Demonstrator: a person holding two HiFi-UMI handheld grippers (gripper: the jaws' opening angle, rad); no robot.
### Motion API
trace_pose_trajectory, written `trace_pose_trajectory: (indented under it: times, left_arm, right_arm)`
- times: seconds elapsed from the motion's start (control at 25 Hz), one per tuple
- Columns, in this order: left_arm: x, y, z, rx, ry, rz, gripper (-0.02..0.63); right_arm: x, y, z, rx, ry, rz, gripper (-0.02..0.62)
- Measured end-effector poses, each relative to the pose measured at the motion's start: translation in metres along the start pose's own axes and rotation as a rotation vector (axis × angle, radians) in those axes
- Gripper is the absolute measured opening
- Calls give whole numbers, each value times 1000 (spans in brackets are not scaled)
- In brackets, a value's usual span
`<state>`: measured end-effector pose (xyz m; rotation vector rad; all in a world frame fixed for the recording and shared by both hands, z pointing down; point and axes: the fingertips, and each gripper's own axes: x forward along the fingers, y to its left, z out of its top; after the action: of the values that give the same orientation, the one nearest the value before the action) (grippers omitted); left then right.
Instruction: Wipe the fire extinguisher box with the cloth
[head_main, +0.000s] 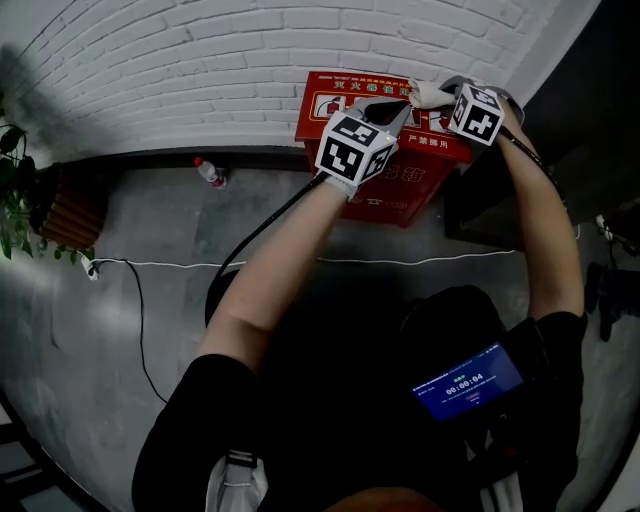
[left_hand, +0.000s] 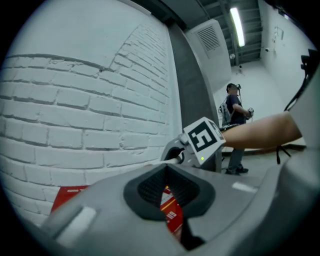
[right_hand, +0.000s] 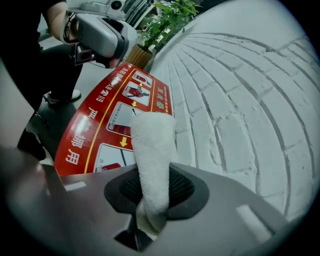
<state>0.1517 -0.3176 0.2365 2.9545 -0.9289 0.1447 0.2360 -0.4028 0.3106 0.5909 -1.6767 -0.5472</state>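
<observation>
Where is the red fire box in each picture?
Head view: the fire extinguisher box is at the top middle, on the floor against the wall.
Left gripper view: at the bottom, with red showing at lower left and through the gap in the jaws.
Right gripper view: left of middle, beyond the cloth.
Shared landmark: the white brick wall right behind the box.
</observation>
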Motion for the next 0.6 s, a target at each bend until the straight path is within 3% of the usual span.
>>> trace_pose_trajectory:
  times: [0.6]
  left_arm:
    - [-46,-24,-1,-27,-14,-3,2]
  right_arm:
    - [-55,87,28,-41,18,103,91]
